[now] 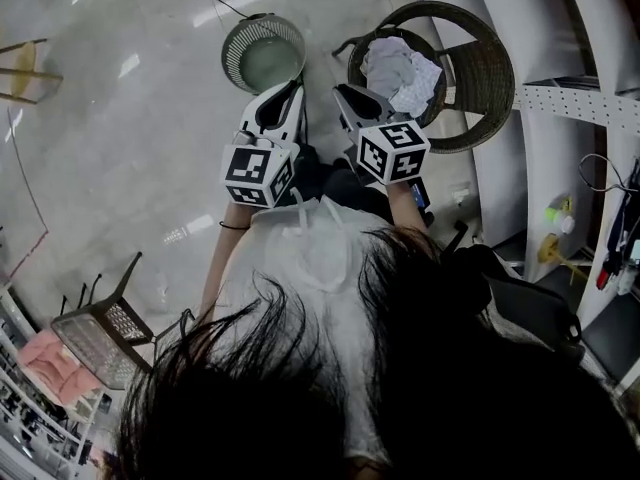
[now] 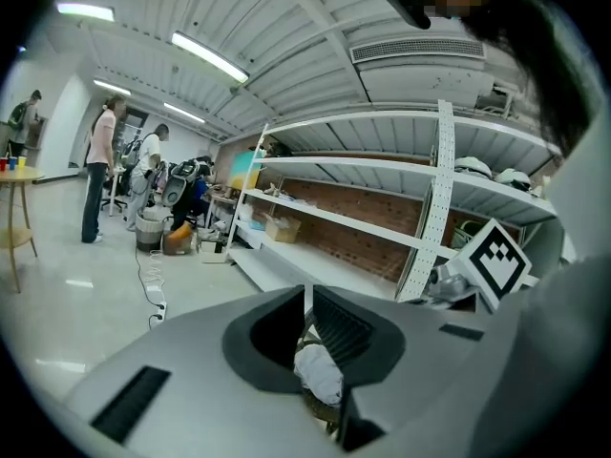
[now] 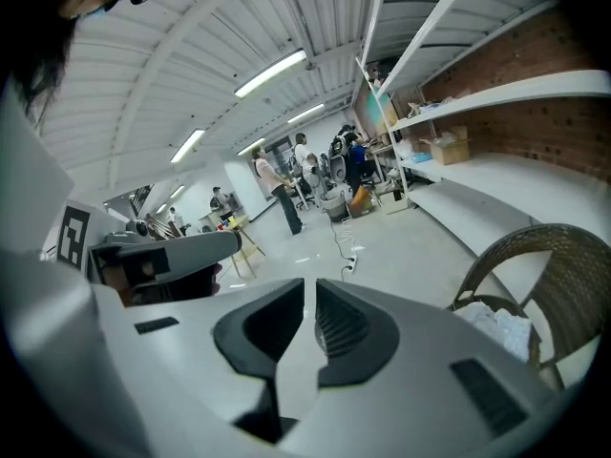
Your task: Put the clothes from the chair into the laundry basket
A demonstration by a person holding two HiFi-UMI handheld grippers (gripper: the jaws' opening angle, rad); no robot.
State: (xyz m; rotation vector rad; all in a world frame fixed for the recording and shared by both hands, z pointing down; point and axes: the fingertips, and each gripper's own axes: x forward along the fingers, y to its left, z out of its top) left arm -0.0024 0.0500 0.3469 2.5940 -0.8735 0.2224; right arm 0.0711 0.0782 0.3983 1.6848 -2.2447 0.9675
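Currently both grippers are held out side by side in front of the person. Left gripper (image 1: 290,90): jaws drawn together to a thin slit, nothing between them. Right gripper (image 1: 345,93): jaws likewise closed, empty. Clothes (image 1: 400,68), a pale crumpled heap, lie on the seat of the wicker chair (image 1: 490,78), just beyond the right gripper's tips. Laundry basket (image 1: 232,38), round and mesh-walled, stands on the floor left of the chair, ahead of the left gripper, not touching it. Shelving runs along the right.
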